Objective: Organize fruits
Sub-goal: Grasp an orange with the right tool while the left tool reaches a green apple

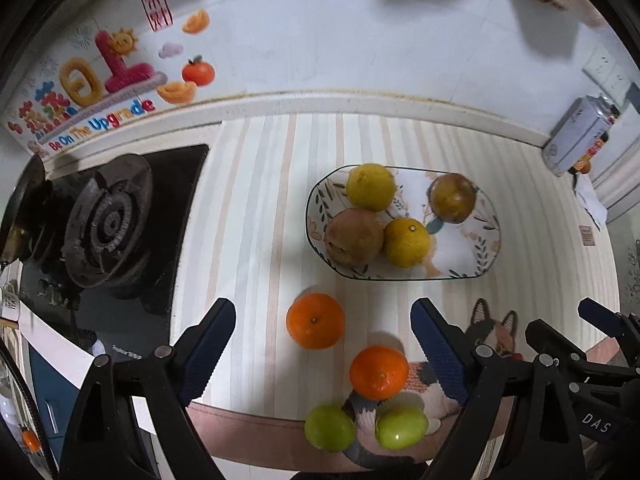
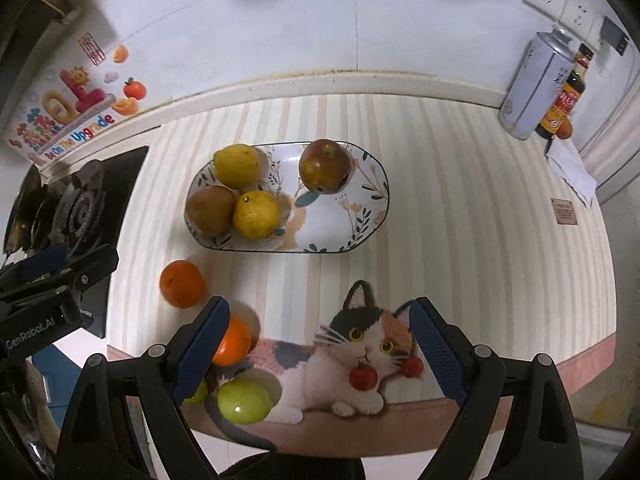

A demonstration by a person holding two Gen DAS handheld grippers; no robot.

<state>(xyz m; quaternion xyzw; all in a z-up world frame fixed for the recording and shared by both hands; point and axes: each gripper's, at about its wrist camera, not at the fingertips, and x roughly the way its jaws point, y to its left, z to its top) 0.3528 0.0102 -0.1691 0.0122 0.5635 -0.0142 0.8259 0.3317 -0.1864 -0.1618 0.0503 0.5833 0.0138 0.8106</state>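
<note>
An oval flowered plate [image 1: 460, 252] [image 2: 336, 220] sits on the striped mat. It holds two yellow citrus fruits [image 1: 370, 186] [image 1: 407, 242] and two brownish fruits [image 1: 353, 236] [image 1: 453, 197]. Two oranges [image 1: 315, 321] [image 1: 378, 371] and two green fruits [image 1: 329, 427] [image 1: 401, 427] lie on the mat near the front edge. My left gripper [image 1: 322, 308] hangs open above the oranges with nothing in it. To its right, my right gripper [image 2: 319, 304] stands open and empty over the printed cat [image 2: 360, 352]. Its left finger hides part of one orange [image 2: 236, 342] and most of one green fruit [image 2: 199, 395].
A black gas burner [image 1: 108, 232] lies left of the mat. A metal canister [image 2: 532, 88] and a dark sauce bottle [image 2: 564, 100] stand at the back right by the wall, with a white folded cloth [image 2: 572, 168] beside them. The counter's front edge runs just below the green fruits.
</note>
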